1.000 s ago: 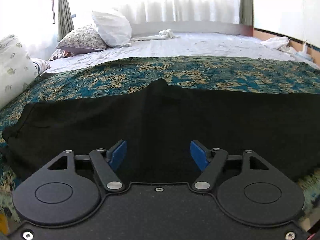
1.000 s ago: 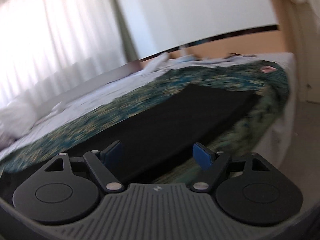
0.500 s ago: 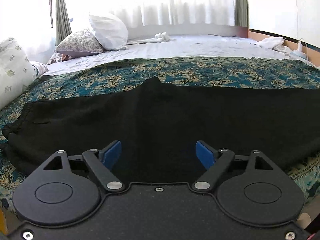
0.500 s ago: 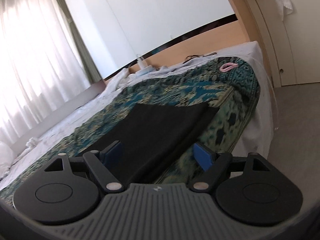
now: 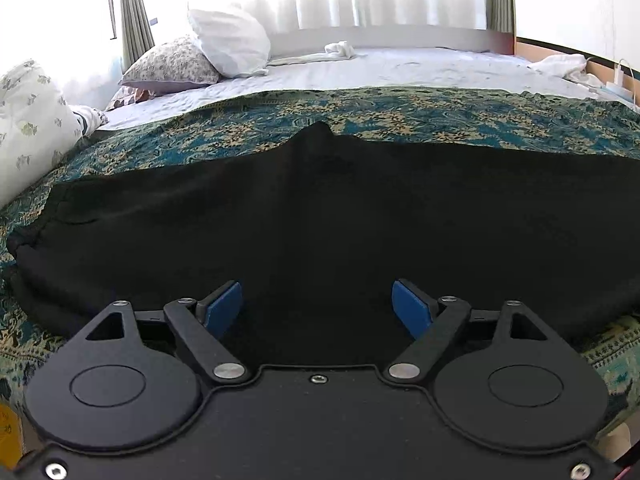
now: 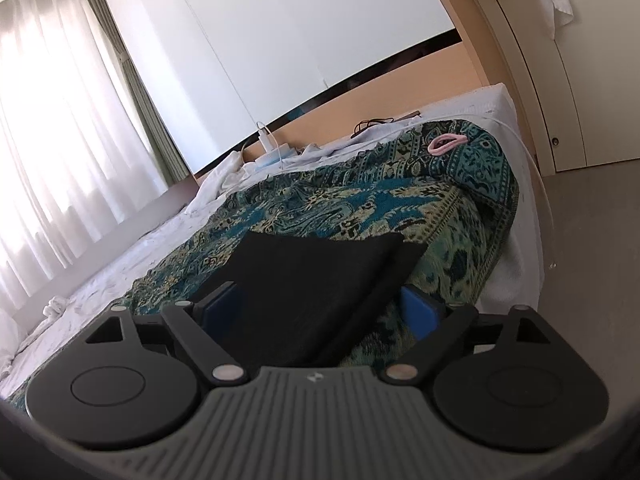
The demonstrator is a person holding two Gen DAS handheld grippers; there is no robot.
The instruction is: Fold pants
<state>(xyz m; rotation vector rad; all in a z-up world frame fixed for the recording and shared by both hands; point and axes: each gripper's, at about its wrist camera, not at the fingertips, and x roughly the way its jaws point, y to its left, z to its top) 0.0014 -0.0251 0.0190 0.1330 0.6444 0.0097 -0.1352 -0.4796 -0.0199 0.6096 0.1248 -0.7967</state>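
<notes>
Black pants [image 5: 320, 220] lie flat across a teal patterned bedspread [image 5: 400, 116], waistband at the left, legs running off to the right. My left gripper [image 5: 318, 308] is open and empty, just above the pants' near edge around their middle. In the right wrist view the leg ends of the pants [image 6: 316, 276] lie near the bed's corner. My right gripper [image 6: 320, 308] is open and empty, low over the leg cuffs at their near edge.
Pillows [image 5: 228, 40] and a floral cushion [image 5: 32, 120] sit at the bed's left and far side on a white sheet [image 5: 400, 68]. A pink hair tie [image 6: 446, 143] lies near the bed corner. A charger and cables [image 6: 268, 140] rest by the wall. Grey floor [image 6: 592, 240] lies to the right.
My right gripper swung right along the pants to the leg ends near the bed corner. My left gripper drew back a little and opened wider.
</notes>
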